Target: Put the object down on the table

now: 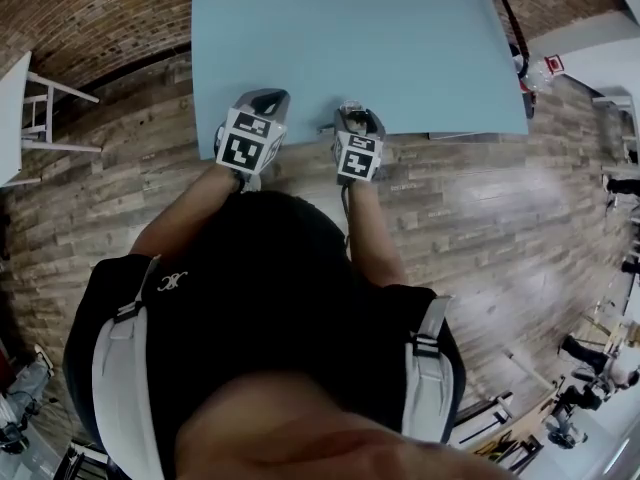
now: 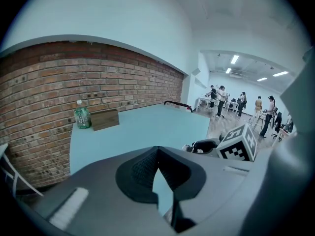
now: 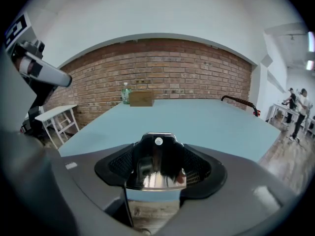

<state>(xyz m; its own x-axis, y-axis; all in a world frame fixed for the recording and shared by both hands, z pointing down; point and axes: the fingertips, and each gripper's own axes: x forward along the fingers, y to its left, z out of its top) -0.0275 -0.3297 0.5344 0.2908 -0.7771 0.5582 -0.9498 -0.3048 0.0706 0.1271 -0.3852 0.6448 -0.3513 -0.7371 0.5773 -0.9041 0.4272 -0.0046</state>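
Note:
A shiny dark metal object (image 3: 156,154) with a small round hole near its top sits between the pads of my right gripper (image 3: 158,167), which is shut on it. It hangs just over the near edge of the light blue table (image 3: 197,117). In the head view, my right gripper (image 1: 357,120) and my left gripper (image 1: 262,106) are side by side at that near edge of the table (image 1: 400,48). The left gripper (image 2: 156,152) holds nothing; its tips touch, so it is shut, and the table (image 2: 138,127) stretches out beyond it.
A green bottle (image 3: 126,93) and a brown box (image 3: 141,98) stand at the table's far edge by the brick wall. A black and red handle (image 3: 238,102) sticks up at the far right corner. A white stool (image 1: 30,118) stands left of the table. People stand far right.

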